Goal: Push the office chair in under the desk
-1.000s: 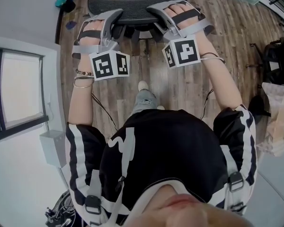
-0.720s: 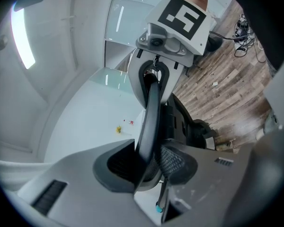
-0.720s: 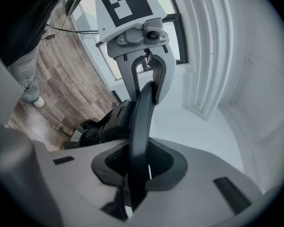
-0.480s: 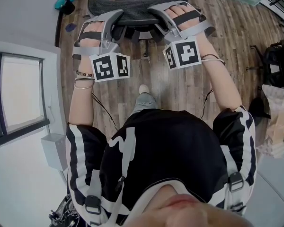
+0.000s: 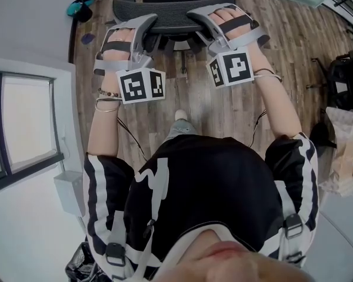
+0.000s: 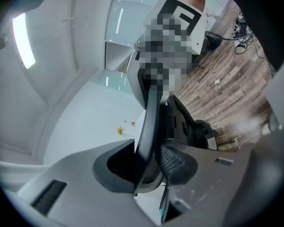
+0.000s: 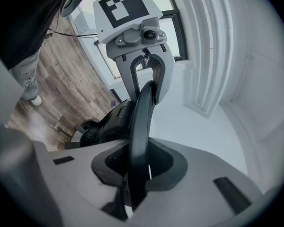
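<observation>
Office chair (image 5: 165, 7): black, with a mesh backrest and a curved, smooth hard top rim; it stands on a floor (image 5: 194, 104) of grey-brown wood-look planks, straight in front of the person, with its backrest facing them.
Chair rim, left gripper view: a narrow dark band (image 6: 149, 122) that runs up between the two grey jaws, with woven mesh showing just beside it.
Chair rim, right gripper view: the same smooth black edge (image 7: 139, 126), upright in the middle of the jaws.
Left gripper (image 5: 148, 23): matte grey plastic, at the chair's left top corner; its jaws are clamped on the rim (image 6: 149, 165).
Right gripper (image 5: 195, 17): matte grey plastic, at the chair's right top corner; its jaws are closed on the rim (image 7: 138, 167), the dark pads on either side of it.
Marker cubes: white with black square patterns, one behind each gripper on the side away from the chair, left (image 5: 140, 86) and right (image 5: 229, 67).
Bracelets (image 5: 107, 98): thin bands on the left wrist, behind the left cube.
</observation>
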### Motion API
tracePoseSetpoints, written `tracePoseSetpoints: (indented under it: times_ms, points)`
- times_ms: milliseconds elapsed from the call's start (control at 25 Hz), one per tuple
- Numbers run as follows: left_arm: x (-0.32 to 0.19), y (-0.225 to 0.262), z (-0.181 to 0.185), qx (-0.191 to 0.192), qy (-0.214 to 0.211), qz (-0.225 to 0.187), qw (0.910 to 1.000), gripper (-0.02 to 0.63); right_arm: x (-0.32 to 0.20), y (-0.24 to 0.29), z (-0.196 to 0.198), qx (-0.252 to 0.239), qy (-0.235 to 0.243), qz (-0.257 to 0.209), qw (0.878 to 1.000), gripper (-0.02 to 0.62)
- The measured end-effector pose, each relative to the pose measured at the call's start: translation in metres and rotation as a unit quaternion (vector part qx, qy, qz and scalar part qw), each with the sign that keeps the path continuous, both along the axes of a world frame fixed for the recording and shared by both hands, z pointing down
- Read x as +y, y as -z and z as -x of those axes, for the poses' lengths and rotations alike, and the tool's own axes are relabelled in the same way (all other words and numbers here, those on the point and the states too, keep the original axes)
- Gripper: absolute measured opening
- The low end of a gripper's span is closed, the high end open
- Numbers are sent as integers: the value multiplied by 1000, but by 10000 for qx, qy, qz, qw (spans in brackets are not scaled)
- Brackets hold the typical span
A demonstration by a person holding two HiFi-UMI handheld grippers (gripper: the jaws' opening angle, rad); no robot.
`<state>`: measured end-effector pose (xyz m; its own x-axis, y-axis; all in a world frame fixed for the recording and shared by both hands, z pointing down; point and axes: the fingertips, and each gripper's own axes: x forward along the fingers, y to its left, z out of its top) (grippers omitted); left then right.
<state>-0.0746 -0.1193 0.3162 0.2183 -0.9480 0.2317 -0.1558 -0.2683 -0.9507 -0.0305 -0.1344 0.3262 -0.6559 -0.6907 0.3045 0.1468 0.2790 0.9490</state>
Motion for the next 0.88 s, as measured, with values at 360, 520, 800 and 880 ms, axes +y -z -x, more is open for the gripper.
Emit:
tracePoseSetpoints:
  times_ms: [360,520,800,880]
  points:
    - [-28,0,12,-44,-73,-37,10000,130,-29,0,12,-5,-84,22,10000,75]
    - [-40,0,18,-62,-60,-39,10000,130,-41,0,18,10,-94,15,10000,75]
    - [-58,1,22,-65,-120,-4,9999,130,-59,1,22,1,-122,37,9999,75]
    - [-63,2,23,-75,-133,-9,9999,130,-64,1,23,-5,-113,48,9999,75]
